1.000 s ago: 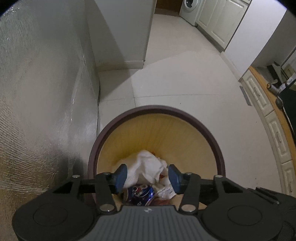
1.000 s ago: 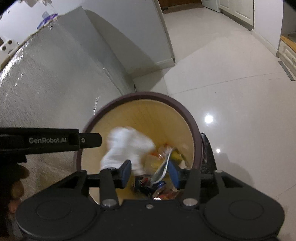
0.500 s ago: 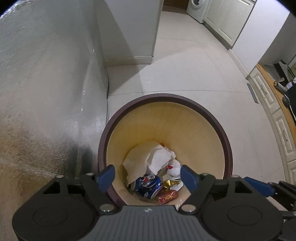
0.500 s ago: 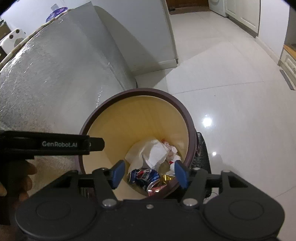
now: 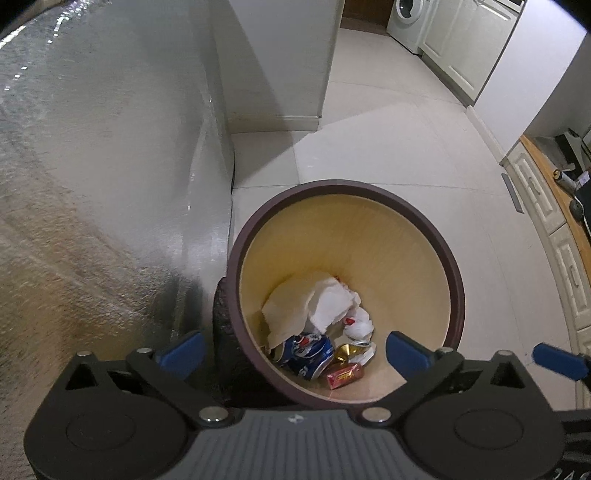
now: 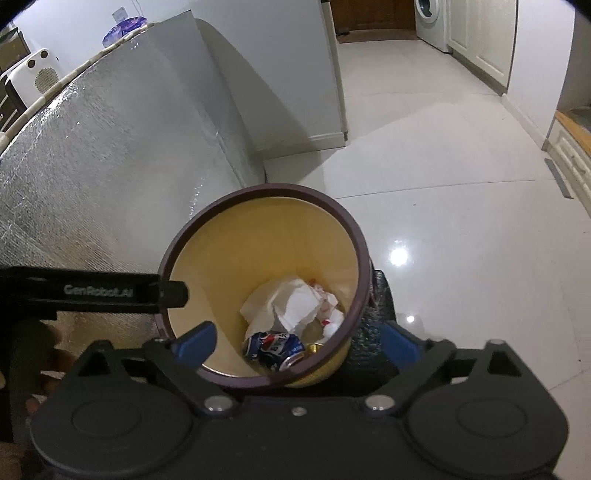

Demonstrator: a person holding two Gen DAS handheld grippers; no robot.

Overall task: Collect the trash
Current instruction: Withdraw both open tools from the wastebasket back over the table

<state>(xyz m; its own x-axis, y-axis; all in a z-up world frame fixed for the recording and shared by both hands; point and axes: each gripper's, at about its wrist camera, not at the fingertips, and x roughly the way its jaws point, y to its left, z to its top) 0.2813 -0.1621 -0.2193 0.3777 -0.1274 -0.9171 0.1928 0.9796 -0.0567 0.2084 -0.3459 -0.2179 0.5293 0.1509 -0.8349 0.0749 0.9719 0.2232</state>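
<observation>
A round trash bin (image 5: 456,280) with a dark brown rim and pale yellow inside stands on the floor; it also shows in the right wrist view (image 6: 364,254). Inside lie crumpled white paper (image 5: 314,302) (image 6: 284,302), a crushed blue can (image 5: 306,354) (image 6: 277,349), a gold wrapper (image 5: 345,352) and a red packet (image 5: 343,374). My left gripper (image 5: 295,350) is open and empty above the bin's near rim. My right gripper (image 6: 295,341) is open and empty above the bin. The left gripper's body (image 6: 92,291) shows at the left of the right wrist view.
A silver foil-covered surface (image 5: 92,166) (image 6: 110,166) rises at the left, next to the bin. A white cabinet (image 5: 280,62) stands behind. Glossy tiled floor (image 5: 388,147) (image 6: 443,184) stretches to the right, with cream cupboards (image 5: 554,240) and a washing machine (image 5: 406,22) beyond.
Both grippers opened wide and lifted back from the bin. The white paper dropped from the grippers and now lies in the bin on the other trash.
</observation>
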